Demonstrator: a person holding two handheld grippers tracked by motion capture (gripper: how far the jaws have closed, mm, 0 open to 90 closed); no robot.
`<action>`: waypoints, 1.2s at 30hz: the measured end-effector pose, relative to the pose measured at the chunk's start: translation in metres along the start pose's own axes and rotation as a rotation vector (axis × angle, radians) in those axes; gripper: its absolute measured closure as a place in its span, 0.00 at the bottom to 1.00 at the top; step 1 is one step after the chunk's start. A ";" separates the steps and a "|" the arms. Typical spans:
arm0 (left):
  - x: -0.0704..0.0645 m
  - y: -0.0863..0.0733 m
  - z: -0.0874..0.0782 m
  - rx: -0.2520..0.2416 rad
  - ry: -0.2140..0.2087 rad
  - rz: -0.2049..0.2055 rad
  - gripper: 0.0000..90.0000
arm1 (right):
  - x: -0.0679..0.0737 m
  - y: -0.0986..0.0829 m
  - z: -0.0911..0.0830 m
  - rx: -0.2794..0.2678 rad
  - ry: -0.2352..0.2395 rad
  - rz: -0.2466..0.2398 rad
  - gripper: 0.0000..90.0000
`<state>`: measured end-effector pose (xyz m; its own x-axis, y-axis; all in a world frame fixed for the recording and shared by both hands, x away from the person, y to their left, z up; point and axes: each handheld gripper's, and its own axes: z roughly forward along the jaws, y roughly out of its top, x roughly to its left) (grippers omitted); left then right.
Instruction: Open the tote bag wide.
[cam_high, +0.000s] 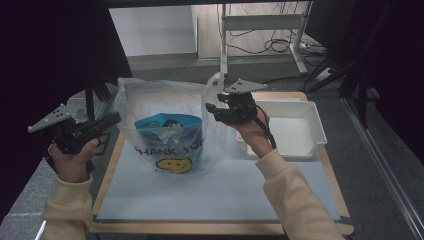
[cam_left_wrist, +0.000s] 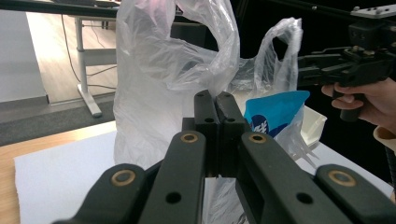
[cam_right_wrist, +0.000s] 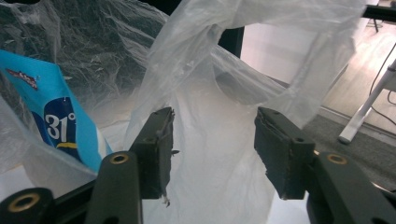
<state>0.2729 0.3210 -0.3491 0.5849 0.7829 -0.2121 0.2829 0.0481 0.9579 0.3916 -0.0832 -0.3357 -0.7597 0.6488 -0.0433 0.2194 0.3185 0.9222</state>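
I see the translucent white plastic carrier bag (cam_high: 165, 125) standing upright mid-surface, mouth up (blue snack packet (cam_high: 167, 131) inside). My left tool (cam_left_wrist: 215, 109) is pressed closed beside it, gripping nothing; my right tool (cam_right_wrist: 212, 140) gapes wide around its handle (cam_right_wrist: 243, 56).

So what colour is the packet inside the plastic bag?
Bright blue packet with white markings, clearest in the left gripper view.

The bag (cam_high: 165, 107) is thin clear plastic, wrinkled and a little shiny. The blue packet (cam_high: 167, 127) inside looks glossy. The tray (cam_high: 295, 122) is smooth white plastic. The counter (cam_high: 107, 170) edge is wood.
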 end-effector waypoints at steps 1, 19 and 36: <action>0.000 0.000 0.000 0.000 -0.001 0.000 0.99 | 0.000 0.000 0.002 0.006 0.008 -0.002 0.58; 0.003 -0.001 -0.003 -0.010 0.003 -0.008 0.99 | 0.001 -0.001 0.002 0.009 0.012 -0.051 0.99; 0.004 -0.008 -0.014 -0.012 0.037 -0.008 1.00 | 0.016 -0.012 -0.027 -0.094 0.060 -0.054 0.99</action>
<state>0.2621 0.3326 -0.3545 0.5541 0.8047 -0.2131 0.2783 0.0622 0.9585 0.3601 -0.0952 -0.3368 -0.8049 0.5889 -0.0735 0.1206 0.2836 0.9513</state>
